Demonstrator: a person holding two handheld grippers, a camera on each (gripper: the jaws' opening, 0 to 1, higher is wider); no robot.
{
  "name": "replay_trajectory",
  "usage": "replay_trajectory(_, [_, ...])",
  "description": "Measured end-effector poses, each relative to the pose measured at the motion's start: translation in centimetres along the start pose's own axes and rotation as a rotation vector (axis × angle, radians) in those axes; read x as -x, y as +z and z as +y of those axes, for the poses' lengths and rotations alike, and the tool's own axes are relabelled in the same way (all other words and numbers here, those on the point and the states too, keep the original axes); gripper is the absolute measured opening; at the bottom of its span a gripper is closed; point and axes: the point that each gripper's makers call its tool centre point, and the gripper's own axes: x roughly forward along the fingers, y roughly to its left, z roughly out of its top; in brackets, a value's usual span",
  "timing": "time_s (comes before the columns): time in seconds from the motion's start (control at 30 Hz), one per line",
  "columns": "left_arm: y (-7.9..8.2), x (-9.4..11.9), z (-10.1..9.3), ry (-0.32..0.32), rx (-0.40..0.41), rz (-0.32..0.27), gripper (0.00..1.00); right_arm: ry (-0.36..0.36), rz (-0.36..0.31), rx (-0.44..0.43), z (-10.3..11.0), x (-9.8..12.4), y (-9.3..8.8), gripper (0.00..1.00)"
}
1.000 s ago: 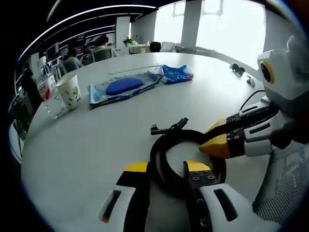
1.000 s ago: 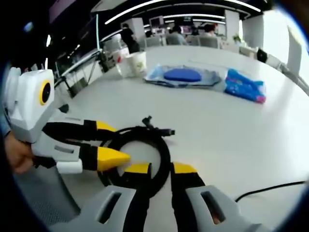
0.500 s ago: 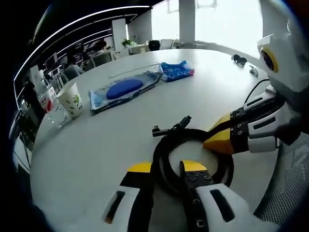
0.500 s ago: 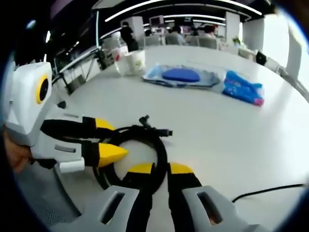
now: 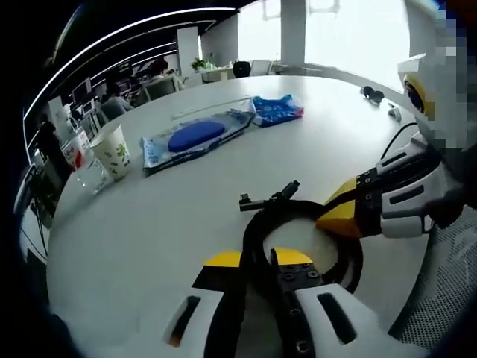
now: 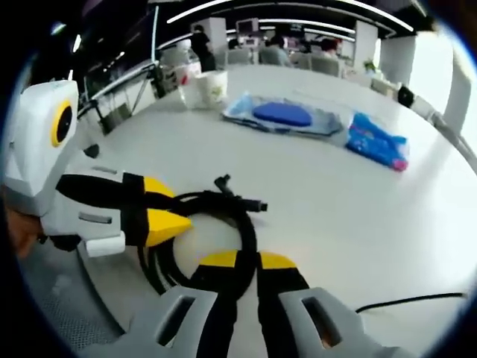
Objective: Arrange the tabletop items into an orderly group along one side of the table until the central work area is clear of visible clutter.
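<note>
A coiled black cable [image 5: 302,216] lies on the white round table [image 5: 149,224] near its front edge. My left gripper [image 5: 257,259] has its yellow-tipped jaws pressed on the coil's near left strand. My right gripper [image 5: 344,216] comes in from the right and pinches the coil's right side. In the right gripper view the same cable [image 6: 223,205] sits under my right gripper [image 6: 248,259], whose jaws are shut on a strand. There the left gripper [image 6: 170,222] reaches in from the left onto the coil. The cable's plug ends [image 5: 261,200] stick out to the far side.
Further back lie a blue wet-wipes pack [image 5: 190,138] and a blue snack packet [image 5: 276,110]. At the left stand a paper cup [image 5: 112,149] and a clear glass [image 5: 89,171]. A thin black wire [image 6: 406,300] trails on the right. A mesh chair [image 5: 440,283] borders the table edge.
Both grippers' jaws have narrowed onto the cable coil, the left clearly from wide open. Both cameras shifted slightly; the coil stays in place.
</note>
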Motion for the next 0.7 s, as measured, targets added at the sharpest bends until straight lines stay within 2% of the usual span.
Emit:
replay_trajectory(0.3, [0.5, 0.2, 0.2, 0.002, 0.005, 0.007, 0.07, 0.002, 0.01, -0.055, -0.1, 0.1, 0.0, 0.03])
replay_trajectory(0.7, [1.4, 0.4, 0.2, 0.004, -0.002, -0.004, 0.06, 0.009, 0.013, -0.085, -0.2, 0.3, 0.1, 0.02])
